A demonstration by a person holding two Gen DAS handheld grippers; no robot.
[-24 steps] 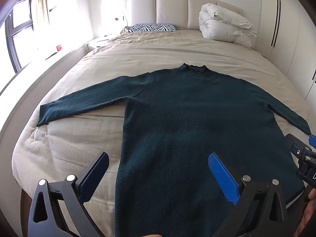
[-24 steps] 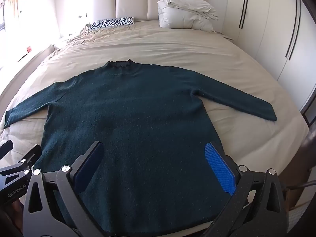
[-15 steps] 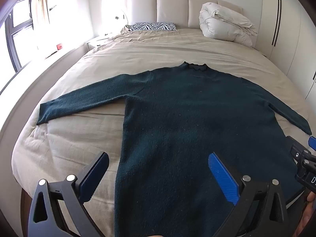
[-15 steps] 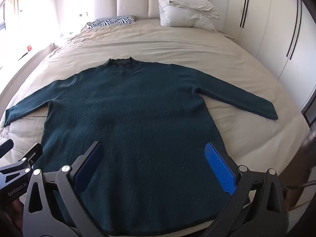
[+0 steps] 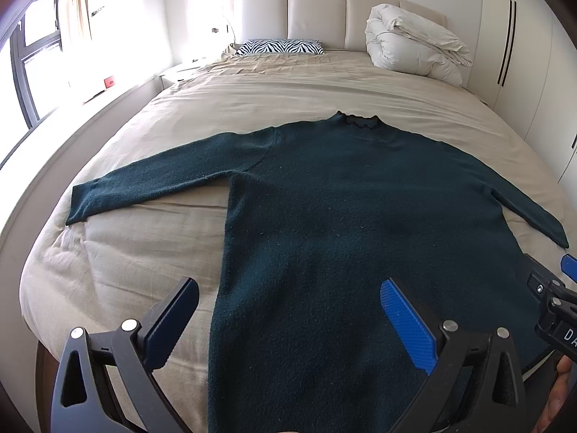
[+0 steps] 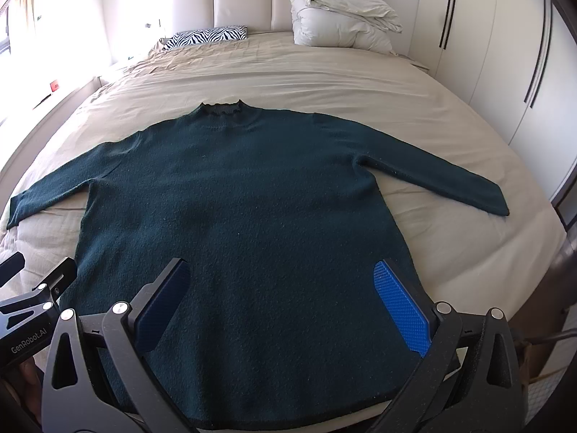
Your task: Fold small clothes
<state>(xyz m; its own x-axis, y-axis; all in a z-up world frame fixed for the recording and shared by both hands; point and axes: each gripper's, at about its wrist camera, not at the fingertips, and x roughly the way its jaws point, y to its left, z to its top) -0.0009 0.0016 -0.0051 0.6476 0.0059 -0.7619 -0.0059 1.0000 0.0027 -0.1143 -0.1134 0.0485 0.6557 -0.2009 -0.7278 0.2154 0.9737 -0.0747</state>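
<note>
A dark green sweater lies flat on the beige bed, collar toward the headboard, both sleeves spread out sideways. My left gripper hovers wide open above the sweater's lower left side, nothing between its blue pads. My right gripper hangs open over the lower hem area, also holding nothing. The right gripper's tip shows at the right edge of the left wrist view, and the left gripper's tip at the left edge of the right wrist view.
A folded white duvet and a zebra-print pillow lie by the padded headboard. White wardrobe doors stand on the right, a window on the left. The bed's front edge is just below the sweater hem.
Both views have crept slightly; the sweater sits a touch lower in the frames. Both grippers stay open and nothing has been taken hold of.
</note>
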